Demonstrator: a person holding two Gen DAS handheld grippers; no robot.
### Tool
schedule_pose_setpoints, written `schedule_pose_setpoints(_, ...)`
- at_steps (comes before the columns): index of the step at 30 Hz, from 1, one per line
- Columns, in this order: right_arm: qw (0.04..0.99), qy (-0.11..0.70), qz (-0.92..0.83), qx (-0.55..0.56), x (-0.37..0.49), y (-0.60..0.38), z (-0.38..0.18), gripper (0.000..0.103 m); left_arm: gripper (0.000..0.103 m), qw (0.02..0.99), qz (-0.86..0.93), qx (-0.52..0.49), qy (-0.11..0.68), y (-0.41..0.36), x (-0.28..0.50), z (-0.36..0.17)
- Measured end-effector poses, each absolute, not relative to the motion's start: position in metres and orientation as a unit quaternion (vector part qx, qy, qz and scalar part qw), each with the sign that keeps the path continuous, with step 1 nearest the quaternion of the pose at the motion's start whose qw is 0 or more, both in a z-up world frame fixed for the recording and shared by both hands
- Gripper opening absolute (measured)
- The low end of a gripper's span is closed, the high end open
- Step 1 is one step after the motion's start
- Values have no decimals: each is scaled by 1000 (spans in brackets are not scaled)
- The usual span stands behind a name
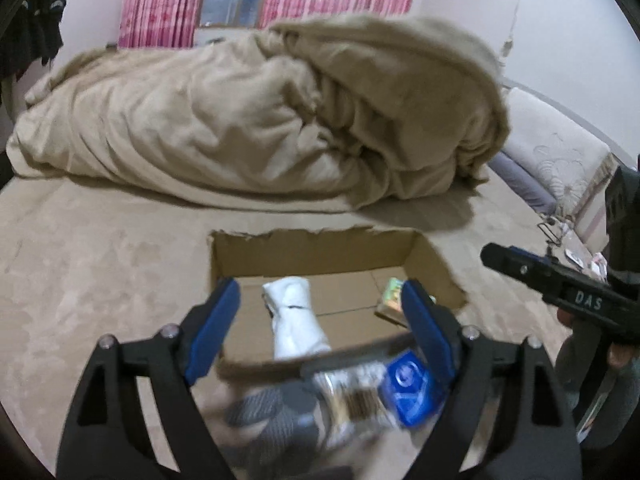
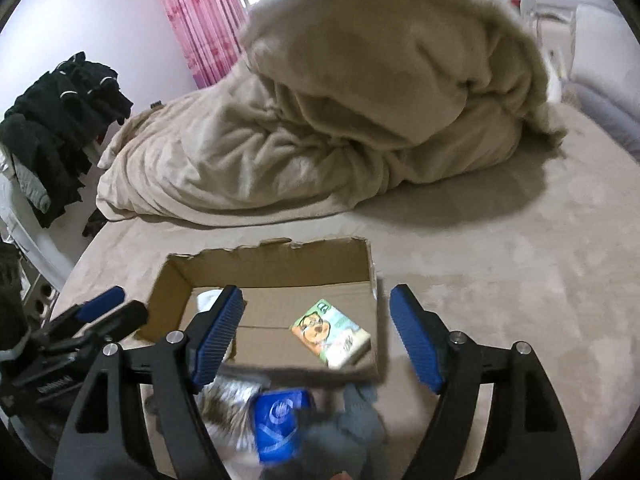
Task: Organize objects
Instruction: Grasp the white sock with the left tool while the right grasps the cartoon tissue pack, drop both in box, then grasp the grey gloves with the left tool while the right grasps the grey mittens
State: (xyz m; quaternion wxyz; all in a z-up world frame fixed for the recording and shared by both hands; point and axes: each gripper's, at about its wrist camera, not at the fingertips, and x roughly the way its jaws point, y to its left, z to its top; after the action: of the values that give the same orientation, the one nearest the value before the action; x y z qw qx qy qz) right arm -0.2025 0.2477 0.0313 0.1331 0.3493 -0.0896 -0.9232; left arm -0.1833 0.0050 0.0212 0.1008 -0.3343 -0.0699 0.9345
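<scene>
An open cardboard box (image 1: 312,252) (image 2: 264,268) lies on the beige bed. Inside it are a white rolled sock (image 1: 294,320) and a small cartoon-printed packet (image 2: 330,332) (image 1: 390,300). In front of the box lie a blue packet (image 1: 412,392) (image 2: 280,428), a clear bag with brown contents (image 1: 352,400) (image 2: 228,404) and a grey sock (image 1: 272,412) (image 2: 356,420). My left gripper (image 1: 322,328) is open and empty above the box's near edge. My right gripper (image 2: 316,336) is open and empty over the box; it also shows in the left wrist view (image 1: 560,284).
A crumpled beige duvet (image 1: 260,120) (image 2: 340,112) is piled on the bed behind the box. Pink curtains (image 1: 160,0) hang at the window. Dark clothes (image 2: 52,132) hang at the left. A white headboard (image 1: 560,152) stands at the right.
</scene>
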Motion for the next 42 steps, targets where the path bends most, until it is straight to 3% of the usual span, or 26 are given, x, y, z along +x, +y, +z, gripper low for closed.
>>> schedule_pose_setpoints(7, 141, -65, -939, 307, -139, 242, 75, 79, 89, 104, 946, -296, -78, -6, -118, 66)
schedule_pose_setpoints(13, 151, -48, -944, 290, -91, 236, 81, 79, 90, 103, 948, -291, -78, -14, -70, 69)
schedule_pose_setpoints(24, 133, -11, -932, 337, -69, 236, 19, 79, 91, 94, 931, -350, -51, -9, -66, -2)
schedule_pose_setpoints(32, 100, -39, -920, 377, -99, 267, -25, 79, 91, 76, 914, -396, -42, -10, -95, -62)
schedule_pose_setpoints(42, 122, -68, -898, 417, -146, 268, -53, 79, 91, 59, 908, -414, -25, -10, -120, -94)
